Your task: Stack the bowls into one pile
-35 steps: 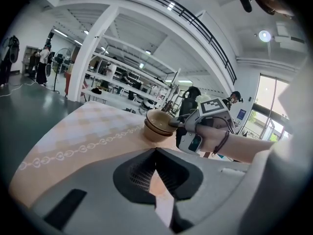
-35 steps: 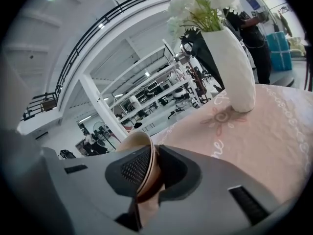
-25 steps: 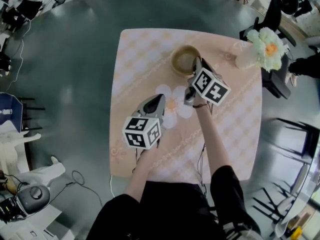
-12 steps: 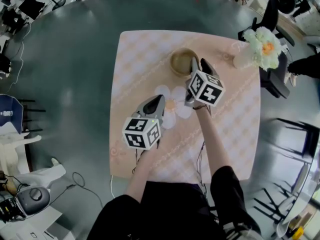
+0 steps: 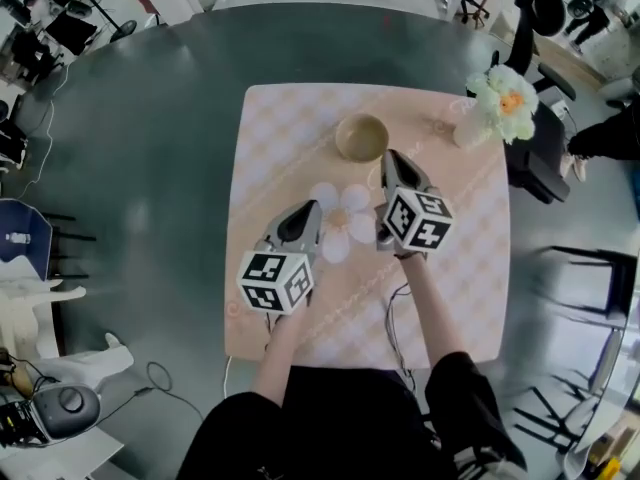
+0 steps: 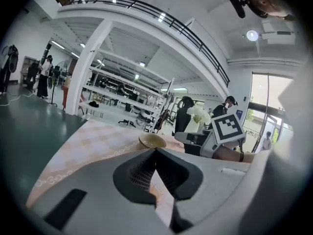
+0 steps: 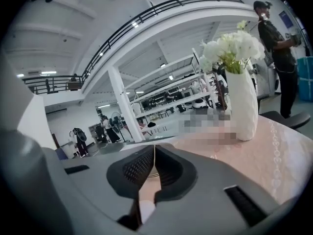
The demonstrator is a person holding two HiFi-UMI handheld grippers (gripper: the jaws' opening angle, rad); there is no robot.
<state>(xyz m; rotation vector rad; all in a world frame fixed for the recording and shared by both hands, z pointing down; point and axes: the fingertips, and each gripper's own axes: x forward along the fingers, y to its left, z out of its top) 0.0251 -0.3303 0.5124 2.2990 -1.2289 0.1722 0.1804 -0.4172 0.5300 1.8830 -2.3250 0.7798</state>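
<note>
Bowls [image 5: 361, 137] stand as one pile at the far middle of the bench [image 5: 460, 288]. The right gripper [image 5: 392, 160] has pulled back from them, fingers closing on nothing. The left gripper [image 5: 305, 213] holds its fingers together, empty, so stacking looks finished.

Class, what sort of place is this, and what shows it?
Probably a big workshop or lab hall: long white storage racks, a black-railed upper balcony, and a shiny grey floor.

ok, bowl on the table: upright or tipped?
Upright. The bowl rests rim-up on the table, hollow open to the head view, rim level in the left gripper view.
</note>
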